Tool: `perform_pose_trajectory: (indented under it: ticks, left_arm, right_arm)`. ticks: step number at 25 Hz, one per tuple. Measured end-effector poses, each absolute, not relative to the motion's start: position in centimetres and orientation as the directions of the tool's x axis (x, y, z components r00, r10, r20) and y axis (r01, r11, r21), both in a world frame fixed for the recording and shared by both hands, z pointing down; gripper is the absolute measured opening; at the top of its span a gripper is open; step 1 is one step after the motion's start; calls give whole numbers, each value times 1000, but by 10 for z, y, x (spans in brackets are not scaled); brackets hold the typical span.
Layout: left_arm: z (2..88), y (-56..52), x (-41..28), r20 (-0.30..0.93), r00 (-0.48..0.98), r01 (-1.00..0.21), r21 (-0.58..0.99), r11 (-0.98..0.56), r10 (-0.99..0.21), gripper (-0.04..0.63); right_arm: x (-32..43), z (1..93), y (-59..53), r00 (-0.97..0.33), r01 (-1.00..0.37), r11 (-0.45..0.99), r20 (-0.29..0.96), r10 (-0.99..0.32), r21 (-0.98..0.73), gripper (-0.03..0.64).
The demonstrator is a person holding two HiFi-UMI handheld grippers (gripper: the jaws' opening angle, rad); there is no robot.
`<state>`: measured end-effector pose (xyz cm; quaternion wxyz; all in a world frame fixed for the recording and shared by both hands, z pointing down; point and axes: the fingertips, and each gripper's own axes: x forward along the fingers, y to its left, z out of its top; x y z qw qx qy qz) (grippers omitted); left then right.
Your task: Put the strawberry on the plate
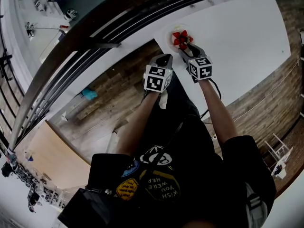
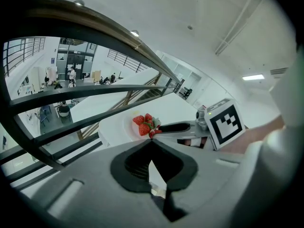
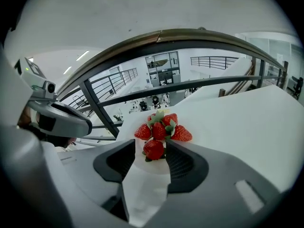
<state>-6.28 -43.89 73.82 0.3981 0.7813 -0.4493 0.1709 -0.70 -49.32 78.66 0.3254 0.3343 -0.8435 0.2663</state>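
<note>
At desk (image 1: 237, 42) corner, head view: plate (image 1: 166, 31) with strawberries (image 1: 181, 38), railing (image 1: 95, 34) just beyond.
Left gripper view: left gripper (image 2: 152, 142) fingers together, empty, short of plate; right gripper (image 2: 159, 128) reaches in from right.
Right gripper view: fingers (image 3: 183, 161) apart around nearest strawberry (image 3: 154, 147), which rests on plate.

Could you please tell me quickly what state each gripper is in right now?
Left gripper: shut, holding nothing.
Right gripper: open, with a red strawberry between its jaws, resting on the round white plate.
</note>
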Motion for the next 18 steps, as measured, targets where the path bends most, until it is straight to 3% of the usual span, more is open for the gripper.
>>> perform_pose_trajectory:
  ticks: [6,18]
  left_arm:
    - [729,-433,-61,618,539,-838,458,-296,-572,0]
    - [684,-412,-62,572,548,-834,421,-356,-610,0]
  right_arm:
    - [3,767,-485,-577,-748,618,697,-425,-243,120]
    - [13,690,-449,-630,-762,568,563,-535,-312,44]
